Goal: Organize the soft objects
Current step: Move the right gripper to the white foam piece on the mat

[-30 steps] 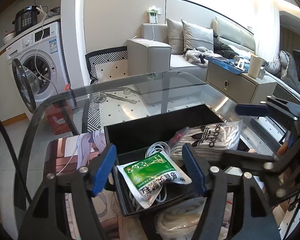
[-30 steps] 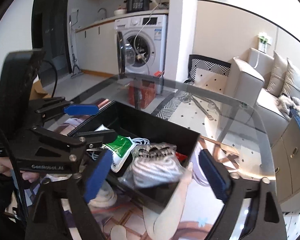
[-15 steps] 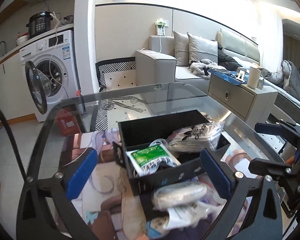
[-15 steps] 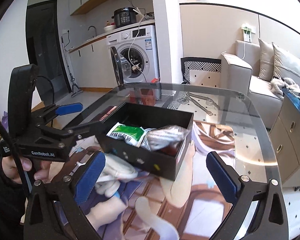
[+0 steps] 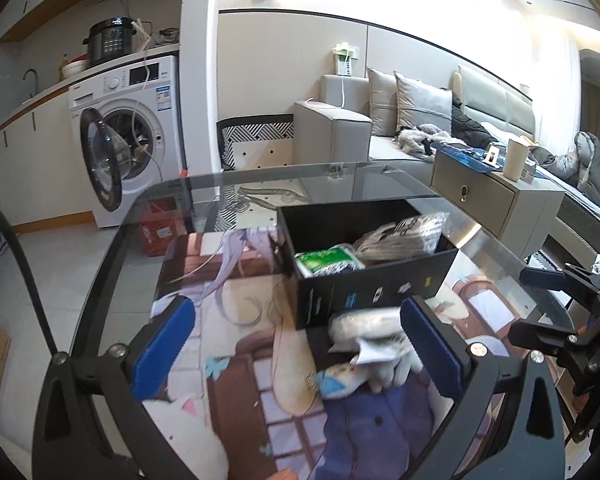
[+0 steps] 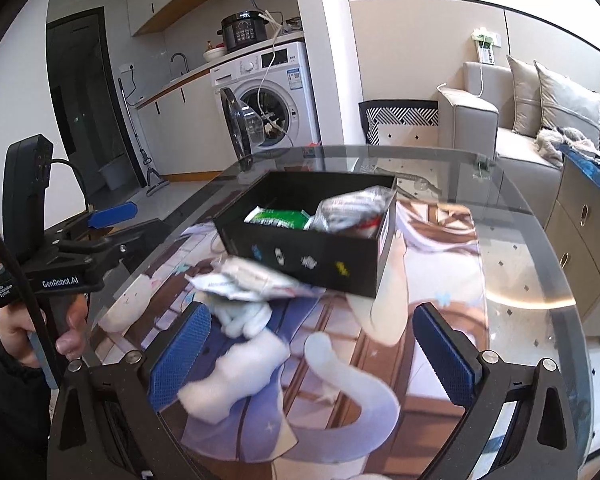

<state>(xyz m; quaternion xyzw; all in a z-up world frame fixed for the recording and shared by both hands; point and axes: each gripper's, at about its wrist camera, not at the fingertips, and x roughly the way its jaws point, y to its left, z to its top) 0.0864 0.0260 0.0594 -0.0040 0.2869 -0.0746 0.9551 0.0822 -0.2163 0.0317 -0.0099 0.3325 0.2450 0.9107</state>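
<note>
Two white packets (image 5: 374,338) beside right fingers (image 5: 432,350)

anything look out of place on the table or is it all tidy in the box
Not all tidy. White packets and a white rope bundle lie loose on the mat in front of the black box, while the green packet and bagged laces sit inside it.

Black box (image 5: 374,280) beyond open left gripper (image 5: 298,350)

Beyond your glass table (image 5: 380,178) you see a washing machine (image 5: 132,120) with its door open, and a grey sofa (image 5: 380,128).
</note>
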